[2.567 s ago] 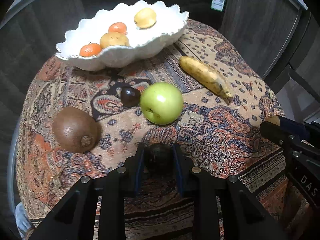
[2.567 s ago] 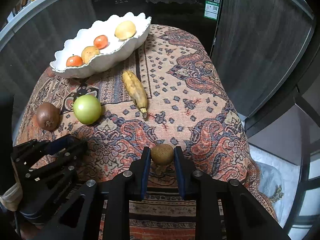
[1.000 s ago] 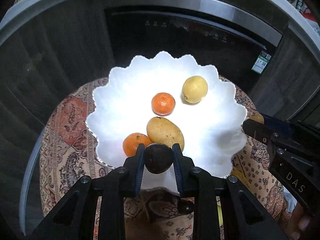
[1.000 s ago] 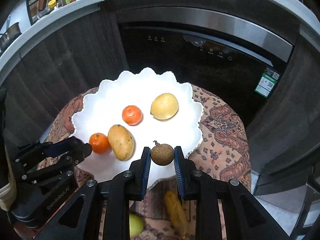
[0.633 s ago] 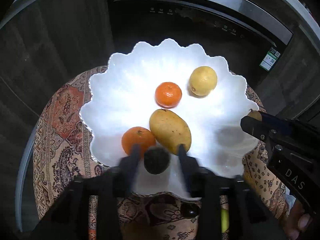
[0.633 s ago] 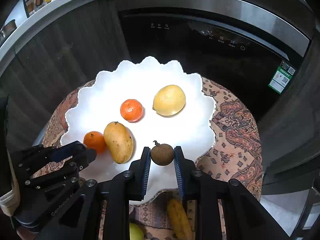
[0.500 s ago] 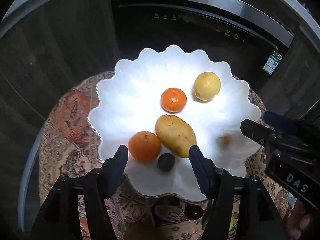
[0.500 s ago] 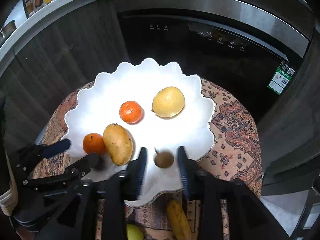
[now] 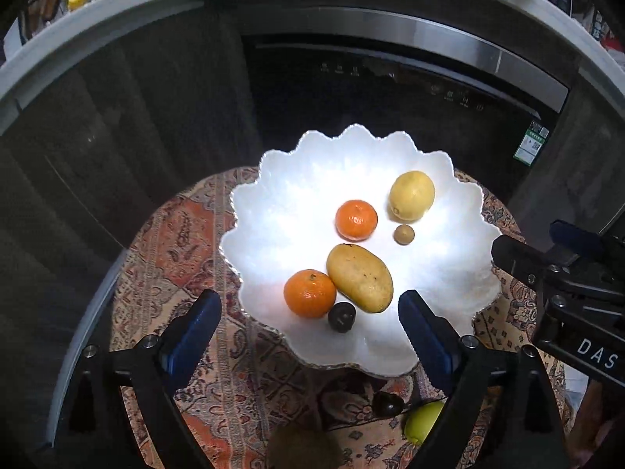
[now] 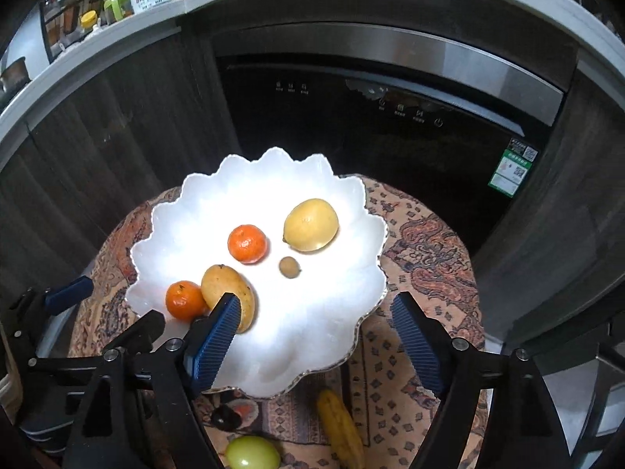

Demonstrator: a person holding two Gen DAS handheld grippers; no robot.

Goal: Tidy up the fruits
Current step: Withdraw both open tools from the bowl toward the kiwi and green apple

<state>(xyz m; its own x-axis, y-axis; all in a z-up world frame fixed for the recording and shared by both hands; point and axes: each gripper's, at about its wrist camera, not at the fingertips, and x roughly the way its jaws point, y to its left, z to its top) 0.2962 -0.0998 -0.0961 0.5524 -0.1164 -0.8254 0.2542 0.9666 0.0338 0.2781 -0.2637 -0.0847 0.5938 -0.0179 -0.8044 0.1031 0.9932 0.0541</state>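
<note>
Both sets of fingers spread wide, gripping nothing: left gripper (image 9: 308,312), right gripper (image 10: 316,312). In bowl (image 9: 273,179): dark fruit (image 9: 341,316) at 6 o'clock, touching orange (image 9: 309,293); small brown fruit (image 10: 289,267) mid-bowl, below lemon (image 10: 310,224).

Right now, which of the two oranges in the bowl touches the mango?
The nearer orange, by the bowl's front-left rim, presses against the mango. The other orange sits apart, beside the lemon.

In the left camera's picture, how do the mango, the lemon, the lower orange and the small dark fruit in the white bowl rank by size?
1. Mango
2. Lower orange and lemon: look alike
3. Small dark fruit
</note>
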